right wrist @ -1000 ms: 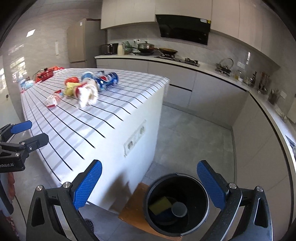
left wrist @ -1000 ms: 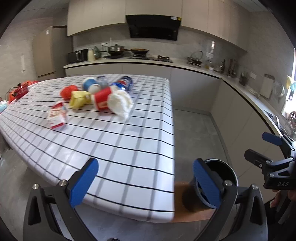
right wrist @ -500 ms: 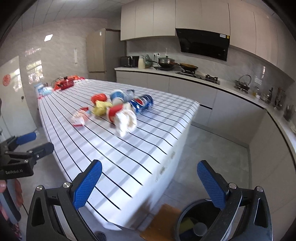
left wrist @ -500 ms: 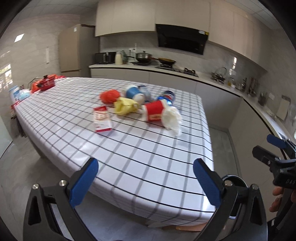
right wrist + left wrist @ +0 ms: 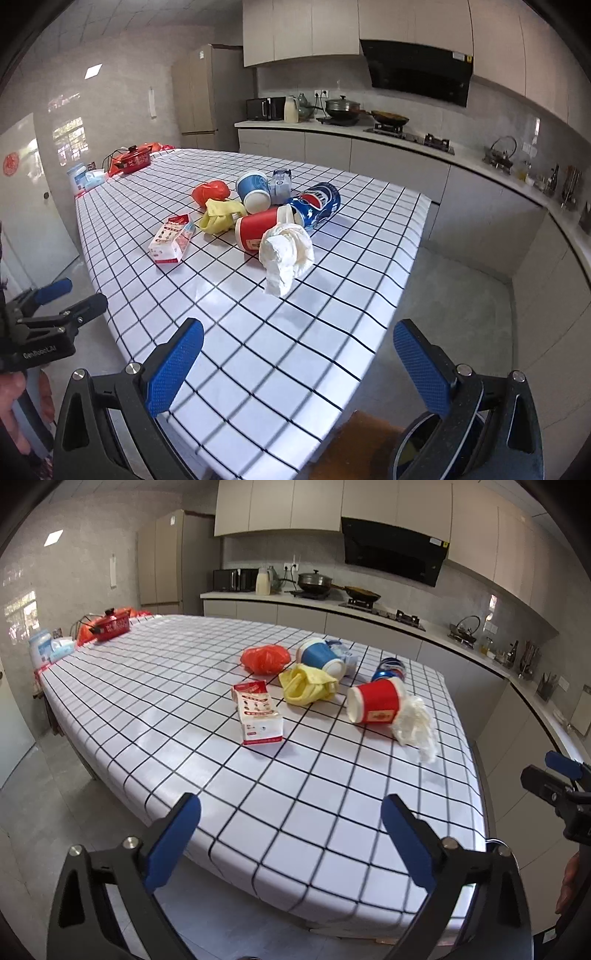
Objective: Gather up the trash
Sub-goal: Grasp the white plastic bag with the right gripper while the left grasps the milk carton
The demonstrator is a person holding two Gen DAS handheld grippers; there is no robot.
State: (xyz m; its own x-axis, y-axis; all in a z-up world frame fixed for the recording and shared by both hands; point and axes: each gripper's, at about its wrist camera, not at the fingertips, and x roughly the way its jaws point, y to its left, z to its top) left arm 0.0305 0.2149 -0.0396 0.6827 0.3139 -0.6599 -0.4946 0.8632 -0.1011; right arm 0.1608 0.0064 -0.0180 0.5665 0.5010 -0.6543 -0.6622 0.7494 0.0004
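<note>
Trash lies in a cluster on the checked table [image 5: 184, 709]: a small carton [image 5: 258, 714], a yellow wrapper [image 5: 308, 686], a red bag [image 5: 264, 659], a blue cup [image 5: 321, 657], a red cup [image 5: 375, 705] on its side, crumpled white tissue [image 5: 415, 725] and a blue can [image 5: 389, 668]. The right wrist view shows the same carton [image 5: 171, 240], red cup [image 5: 260, 227], tissue [image 5: 286, 253] and can [image 5: 317, 203]. My left gripper [image 5: 290, 843] is open and empty over the near table edge. My right gripper [image 5: 299, 369] is open and empty near the table's corner.
A black bin [image 5: 421, 443] stands on a brown mat [image 5: 354, 443] on the floor below the right gripper. A red pot [image 5: 110, 627] and boxes sit at the table's far left end. Kitchen counters [image 5: 406, 136] run along the back and right walls.
Both grippers have risen and turned from the floor bin toward the table top. The trash cluster now sits nearer and more central in both views. Both stay open.
</note>
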